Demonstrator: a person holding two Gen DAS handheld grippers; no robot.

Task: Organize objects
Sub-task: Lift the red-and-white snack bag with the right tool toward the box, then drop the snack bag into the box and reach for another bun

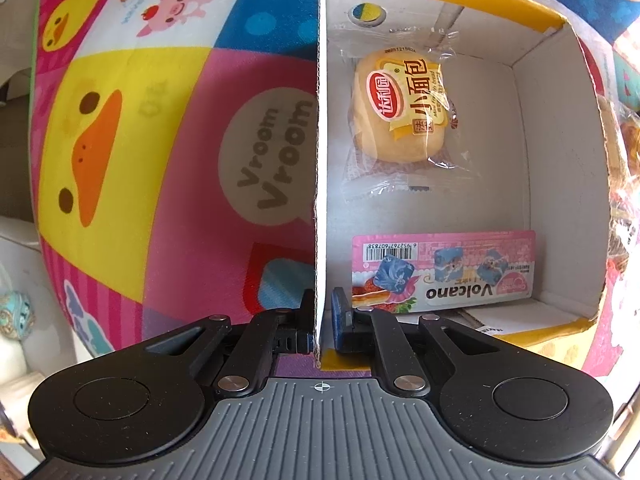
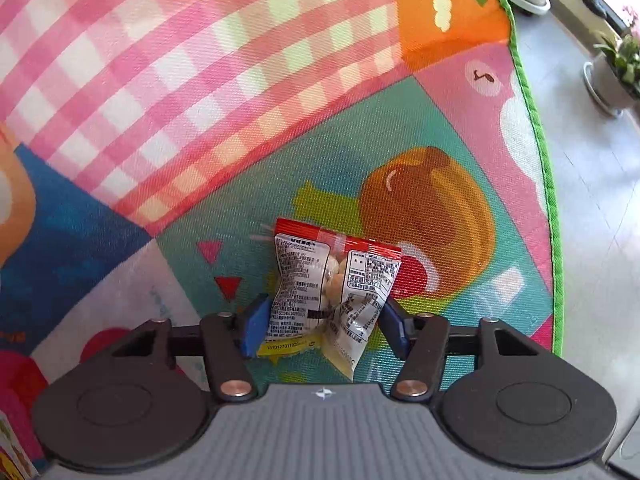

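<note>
multicoloured play mat [image 1: 168,128], "vroom vroom" bubble. cardboard box [image 1: 552,160] on it, left gripper [image 1: 320,316] clamped on box wall. inside: pink "volcano" pack [image 1: 444,272], "mini french bread" bun [image 1: 400,108]. right gripper [image 2: 324,322] spread, small snack packet [image 2: 332,292] on mat between pads, contact unclear.

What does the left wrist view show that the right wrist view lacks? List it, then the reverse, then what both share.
Only the left wrist view: the left gripper shut on the box wall, with a bread packet and a pink Volcano pack inside. Only the right wrist view: the right gripper straddling a snack packet, plus potted plants on the floor. Both: the colourful play mat.
</note>
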